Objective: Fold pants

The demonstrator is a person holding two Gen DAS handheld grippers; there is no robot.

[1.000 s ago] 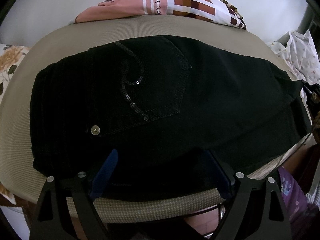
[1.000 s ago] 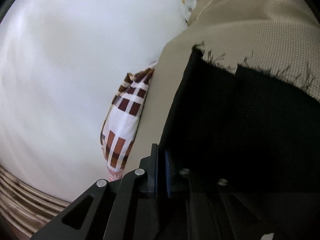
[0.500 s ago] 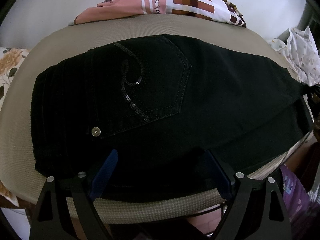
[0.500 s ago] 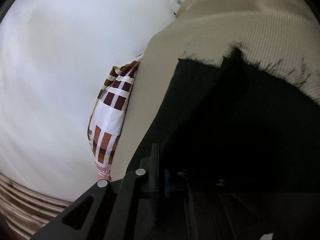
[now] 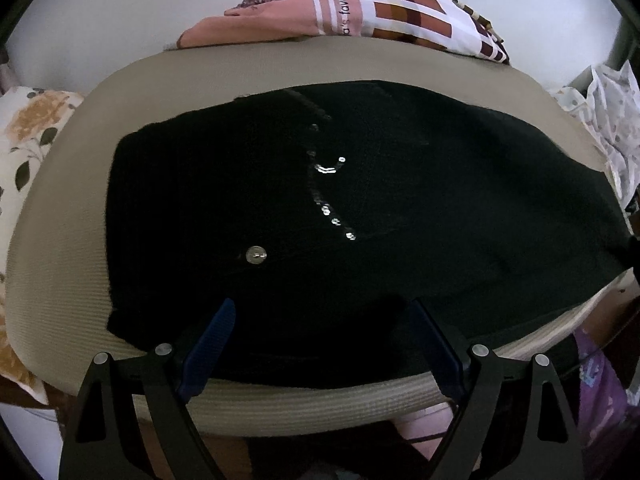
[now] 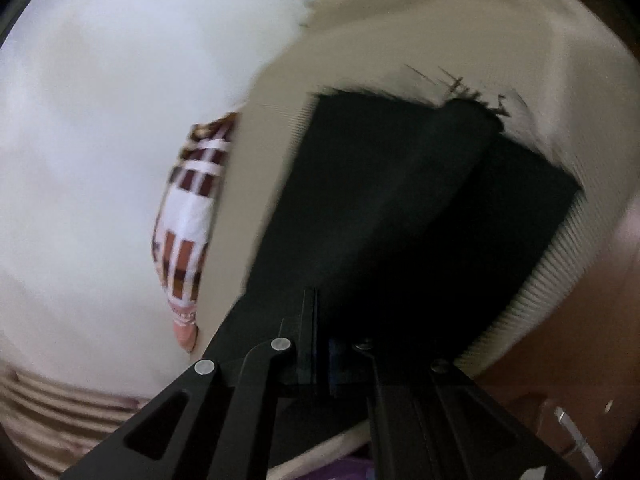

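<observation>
Pants point(image 5: 360, 220) are lying flat across the beige cushion point(image 5: 280, 64), legs already doubled lengthwise, pocket sequins facing up. Left gripper point(image 5: 322, 332) is hovering spread wide over the near edge at 6 o'clock, gripping nothing. Right gripper point(image 6: 320, 344) is pinching black fabric near the frayed hems point(image 6: 472, 96) at 1 o'clock; crosswise folds seem to remain.

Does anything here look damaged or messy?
Yes: the pants have a ragged hem, with loose black threads sticking out over the beige pad in the right wrist view. That picture is blurred, so I can't tell how badly it's frayed.
</observation>
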